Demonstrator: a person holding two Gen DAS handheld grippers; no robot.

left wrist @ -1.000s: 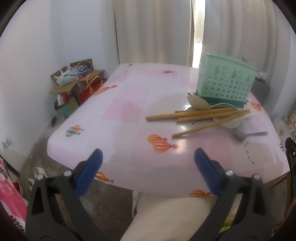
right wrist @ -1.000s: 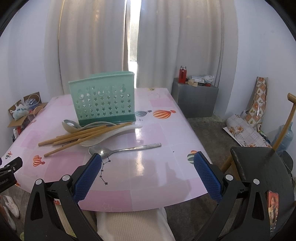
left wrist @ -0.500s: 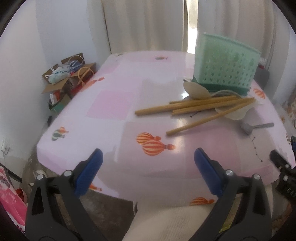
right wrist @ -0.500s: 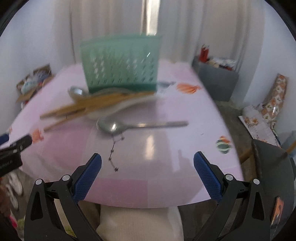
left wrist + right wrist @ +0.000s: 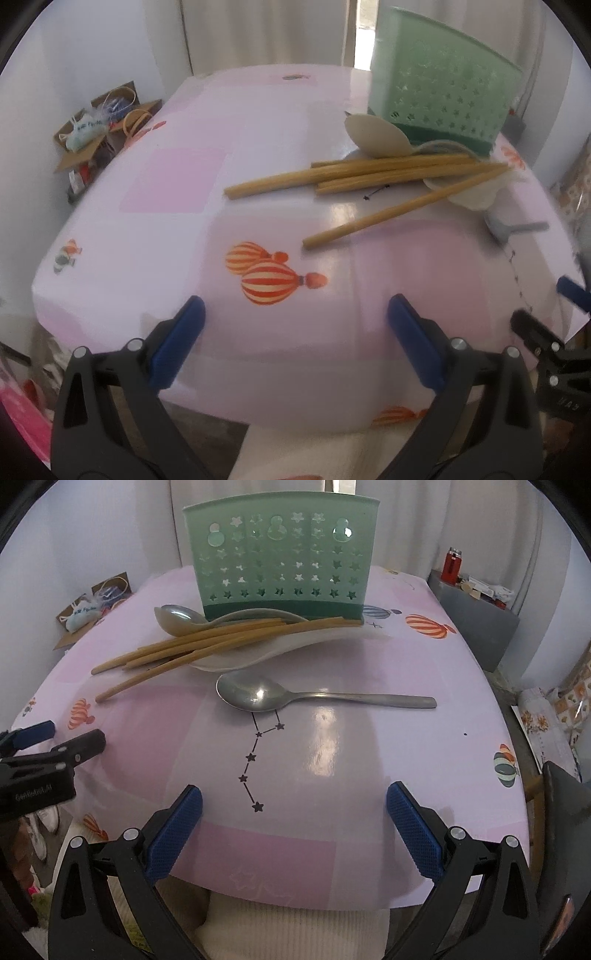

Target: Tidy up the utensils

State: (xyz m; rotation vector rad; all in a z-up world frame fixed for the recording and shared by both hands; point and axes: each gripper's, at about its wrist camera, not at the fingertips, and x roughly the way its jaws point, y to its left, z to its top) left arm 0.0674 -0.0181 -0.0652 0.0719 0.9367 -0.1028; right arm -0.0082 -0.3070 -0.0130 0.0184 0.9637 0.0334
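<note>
Steel spoon (image 5: 255,695) lies bowl-up mid-table, handle toward the right edge, just before wooden chopsticks (image 5: 192,646) heaped against the green perforated holder (image 5: 282,565). Left gripper (image 5: 295,325) and right gripper (image 5: 294,808) hover over the near edge, both spread wide, empty.

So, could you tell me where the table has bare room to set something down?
The left half of the table is bare, from the chopsticks to the far edge. A near strip is also free between the spoon and right claw. It is crowded in front of the holder.
</note>
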